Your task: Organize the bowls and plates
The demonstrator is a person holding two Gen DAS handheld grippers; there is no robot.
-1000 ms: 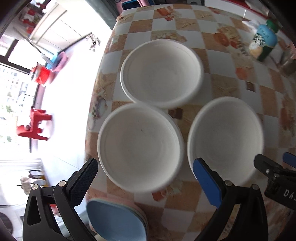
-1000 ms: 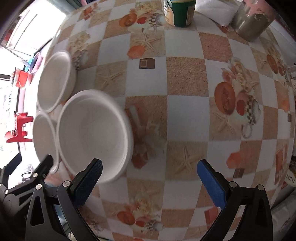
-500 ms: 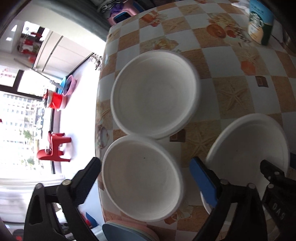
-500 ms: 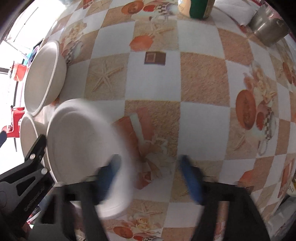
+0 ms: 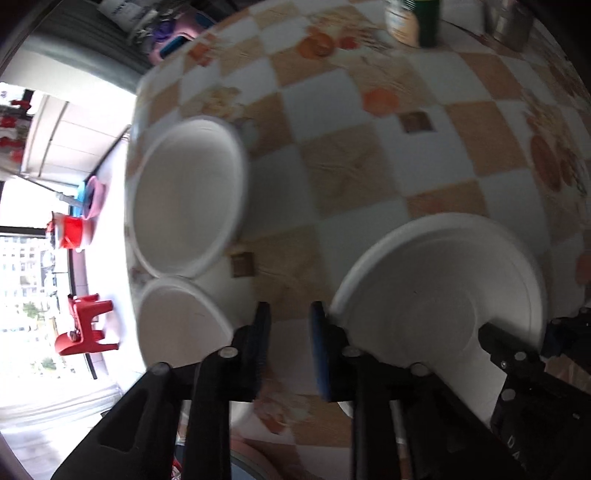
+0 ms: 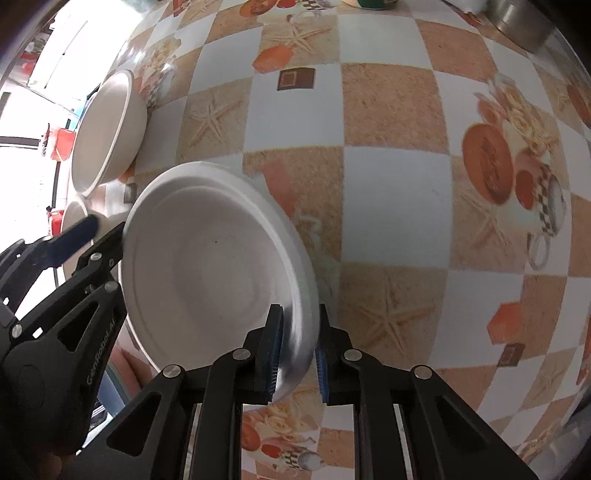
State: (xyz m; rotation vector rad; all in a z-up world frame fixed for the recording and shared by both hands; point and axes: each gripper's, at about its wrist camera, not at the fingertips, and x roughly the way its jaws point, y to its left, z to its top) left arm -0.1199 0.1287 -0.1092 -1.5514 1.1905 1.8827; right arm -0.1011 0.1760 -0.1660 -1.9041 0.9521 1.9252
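Observation:
Three white bowls sit on the checked tablecloth. My right gripper (image 6: pixel 297 343) has its jaws closing, and the pads press on the near rim of the shallow white bowl (image 6: pixel 207 266). From the left wrist that bowl (image 5: pixel 436 302) lies at the right, with the right gripper (image 5: pixel 532 332) on its far rim. My left gripper (image 5: pixel 290 332) is closing too. Only tablecloth shows between its fingers, which stand between the held bowl and the near-left bowl (image 5: pixel 177 325). The right wrist shows the left gripper (image 6: pixel 105 227) beside the held bowl's left rim. A deeper bowl (image 5: pixel 184 195) stands further back.
The table's left edge (image 5: pixel 135 122) drops to a bright floor with a red stool (image 5: pixel 83 328). A green can (image 5: pixel 413 18) and a metal pot (image 6: pixel 524 22) stand at the far side. A blue plate (image 5: pixel 243 469) lies under the left gripper.
Both grippers went from wide open to closed. The right one closed on the shallow bowl's rim. The left one moved right, off the near-left bowl, into the gap beside it.

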